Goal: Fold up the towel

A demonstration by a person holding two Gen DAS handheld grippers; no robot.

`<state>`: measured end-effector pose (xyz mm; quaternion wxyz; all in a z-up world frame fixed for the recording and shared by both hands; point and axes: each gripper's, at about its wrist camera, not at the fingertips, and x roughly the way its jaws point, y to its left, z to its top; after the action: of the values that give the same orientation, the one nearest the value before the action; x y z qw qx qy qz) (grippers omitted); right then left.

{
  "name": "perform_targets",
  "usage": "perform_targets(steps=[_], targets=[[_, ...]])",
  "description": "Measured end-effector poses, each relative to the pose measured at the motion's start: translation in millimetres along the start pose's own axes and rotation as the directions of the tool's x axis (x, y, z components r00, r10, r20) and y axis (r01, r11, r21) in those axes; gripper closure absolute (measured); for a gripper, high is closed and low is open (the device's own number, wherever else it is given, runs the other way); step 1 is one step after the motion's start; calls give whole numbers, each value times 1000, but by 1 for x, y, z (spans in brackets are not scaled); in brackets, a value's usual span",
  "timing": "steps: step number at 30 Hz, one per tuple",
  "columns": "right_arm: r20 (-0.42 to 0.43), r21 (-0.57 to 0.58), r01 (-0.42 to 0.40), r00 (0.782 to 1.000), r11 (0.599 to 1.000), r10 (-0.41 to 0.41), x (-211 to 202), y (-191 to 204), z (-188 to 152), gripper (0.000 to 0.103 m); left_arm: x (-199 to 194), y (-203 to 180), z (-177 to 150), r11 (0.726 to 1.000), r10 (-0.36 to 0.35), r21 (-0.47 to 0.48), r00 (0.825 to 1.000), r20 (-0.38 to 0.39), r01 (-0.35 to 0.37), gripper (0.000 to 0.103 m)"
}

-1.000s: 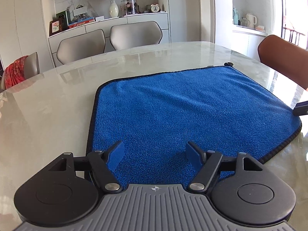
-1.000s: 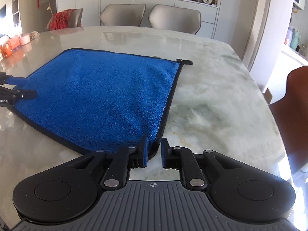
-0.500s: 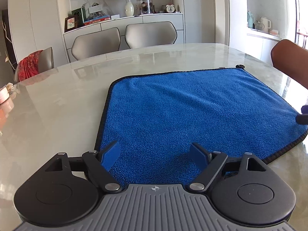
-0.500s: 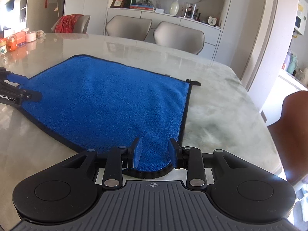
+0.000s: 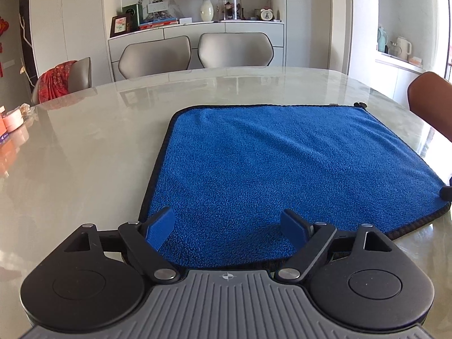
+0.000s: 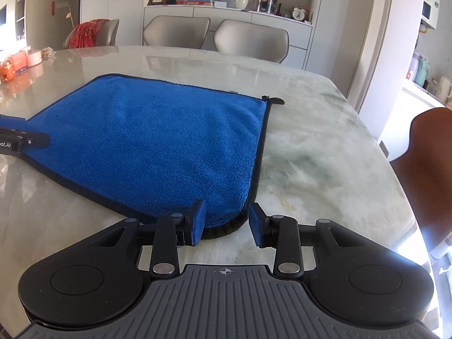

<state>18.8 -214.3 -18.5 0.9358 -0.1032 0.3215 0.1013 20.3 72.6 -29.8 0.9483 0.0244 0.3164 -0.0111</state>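
A blue towel (image 5: 282,175) with a black hem lies flat on the marble table (image 5: 84,155). My left gripper (image 5: 226,220) hovers over the towel's near left corner, jaws wide and still opening; the cloth lies under them, untouched by the pads. In the right wrist view the towel (image 6: 158,141) spreads to the left. Its near right corner lies between the fingers of my right gripper (image 6: 226,212), whose jaws are opening with the pads clear of the cloth. The left gripper (image 6: 22,138) shows at that view's left edge.
A brown chair (image 5: 432,101) stands at the table's right side and grey chairs (image 5: 155,56) at the far side. Small orange and pink items (image 6: 17,65) sit on the far left of the table. The towel's hanging loop (image 6: 275,100) sticks out at its far right corner.
Both grippers' jaws have spread wider. The right gripper's pads, nearly together around the towel's edge before, now stand apart from the corner. The left wrist view has rolled level.
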Motion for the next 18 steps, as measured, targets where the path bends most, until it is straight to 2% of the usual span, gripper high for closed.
perform_targets(steps=[2,10,18], targets=[[13,-10,12,1000,1000,-12,-4,3,-1,67,-3,1,-2,1000,9,-12,1000,7,-9,15],[59,-18,26,998,999,-25,-19,11,0,49,-15,1,-5,999,19,-29,999,27,-18,13],[70,-13,25,997,1000,-24,-25,14,-2,46,-26,11,-11,998,44,-45,998,38,-42,13]])
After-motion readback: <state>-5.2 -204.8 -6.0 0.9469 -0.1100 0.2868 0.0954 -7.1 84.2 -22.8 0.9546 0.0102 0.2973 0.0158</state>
